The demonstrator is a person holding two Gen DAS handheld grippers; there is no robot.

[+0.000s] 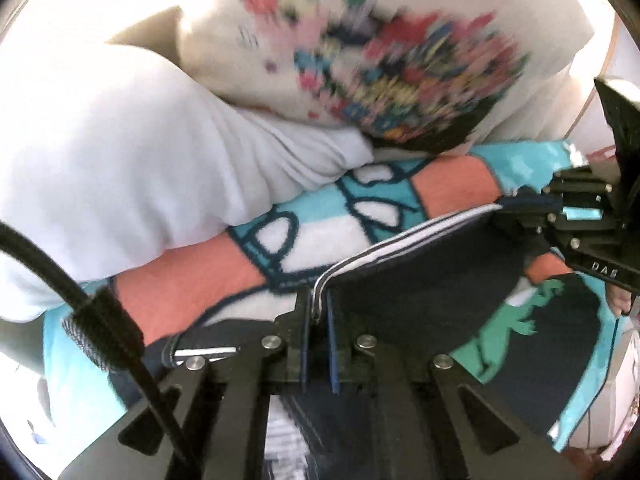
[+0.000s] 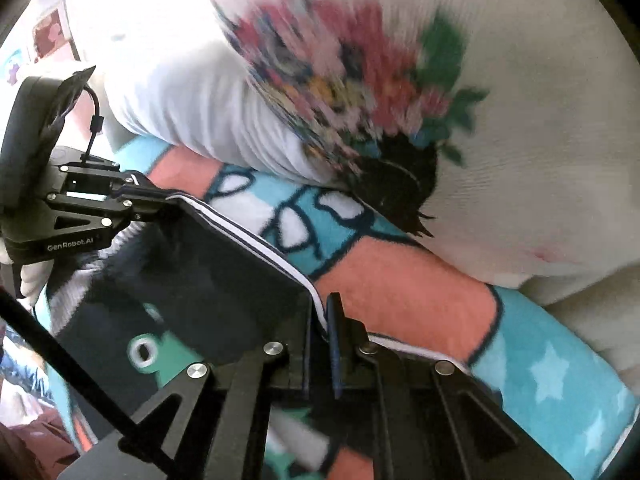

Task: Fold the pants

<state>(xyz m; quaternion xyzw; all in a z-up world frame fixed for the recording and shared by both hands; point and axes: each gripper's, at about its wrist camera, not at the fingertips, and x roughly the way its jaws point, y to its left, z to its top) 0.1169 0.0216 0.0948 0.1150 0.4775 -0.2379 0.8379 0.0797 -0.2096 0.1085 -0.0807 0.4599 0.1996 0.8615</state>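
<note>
The pants [image 1: 420, 276] are dark navy with white stripes along one edge, held taut between both grippers above a colourful blanket [image 1: 332, 236]. My left gripper [image 1: 318, 312] is shut on one end of the striped edge. My right gripper [image 1: 516, 208] shows at the right of the left wrist view, shut on the other end. In the right wrist view the pants [image 2: 224, 276] stretch from my right gripper [image 2: 320, 316] to the left gripper [image 2: 160, 204] at the left. The rest of the pants hangs below, partly hidden by the grippers.
The person's torso in a white top with a floral print [image 1: 380, 64] is close behind the pants, with a white sleeve [image 1: 140, 152] at the left. The blanket [image 2: 540, 380] has teal, orange and white patches and a green dinosaur [image 1: 520, 320].
</note>
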